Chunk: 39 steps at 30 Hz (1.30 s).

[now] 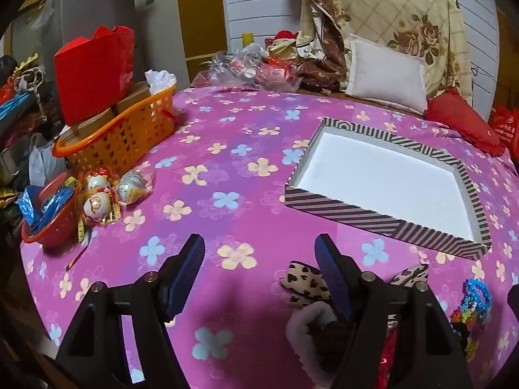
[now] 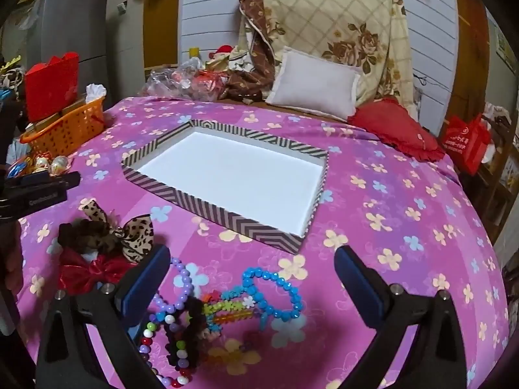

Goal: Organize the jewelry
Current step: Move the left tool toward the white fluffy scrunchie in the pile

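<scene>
A shallow striped box (image 1: 337, 209) (image 2: 207, 214) with a bare white floor lies on the pink flowered bedspread. My left gripper (image 1: 259, 256) is open above the spread; a leopard-print bow (image 1: 303, 280) and a pink furry piece (image 1: 311, 324) lie just right of its right finger. My right gripper (image 2: 251, 265) is open over a heap of bead bracelets: a blue one (image 2: 275, 291), a purple one (image 2: 183, 278), and multicoloured ones (image 2: 175, 350). Left of it lie the leopard bow (image 2: 136, 236), a dark scrunchie (image 2: 84, 230) and a red shiny bow (image 2: 90, 270). The left gripper's body (image 2: 35, 188) shows at the left edge.
An orange basket (image 1: 126, 136) with boxes and a red bag stands at the bed's left edge, beside a red bowl (image 1: 48, 223) and wrapped balls (image 1: 97, 204). A white pillow (image 2: 314, 84), a red cushion (image 2: 395, 133) and folded quilts lie behind the box.
</scene>
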{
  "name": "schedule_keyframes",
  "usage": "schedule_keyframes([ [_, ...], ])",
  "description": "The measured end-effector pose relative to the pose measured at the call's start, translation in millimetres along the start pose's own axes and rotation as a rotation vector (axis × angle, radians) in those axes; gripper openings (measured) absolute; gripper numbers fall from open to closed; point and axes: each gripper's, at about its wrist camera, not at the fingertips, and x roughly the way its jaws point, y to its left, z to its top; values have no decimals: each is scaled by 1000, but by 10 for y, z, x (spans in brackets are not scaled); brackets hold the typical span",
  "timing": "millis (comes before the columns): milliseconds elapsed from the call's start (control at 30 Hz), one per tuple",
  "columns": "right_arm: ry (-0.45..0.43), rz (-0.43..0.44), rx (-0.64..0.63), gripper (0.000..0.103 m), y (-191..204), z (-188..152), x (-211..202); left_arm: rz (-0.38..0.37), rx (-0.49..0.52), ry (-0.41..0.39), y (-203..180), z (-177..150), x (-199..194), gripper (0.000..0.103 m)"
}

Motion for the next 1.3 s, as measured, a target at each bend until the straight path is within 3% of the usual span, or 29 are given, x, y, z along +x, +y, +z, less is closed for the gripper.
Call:
schedule_keyframes([
  [433,12,-2,-18,102,30,-33,67,7,4,-2,25,2,0,65],
  [1300,31,-35,83,102,-147,-59,177,-30,15,-13,-32,-75,-49,65],
])
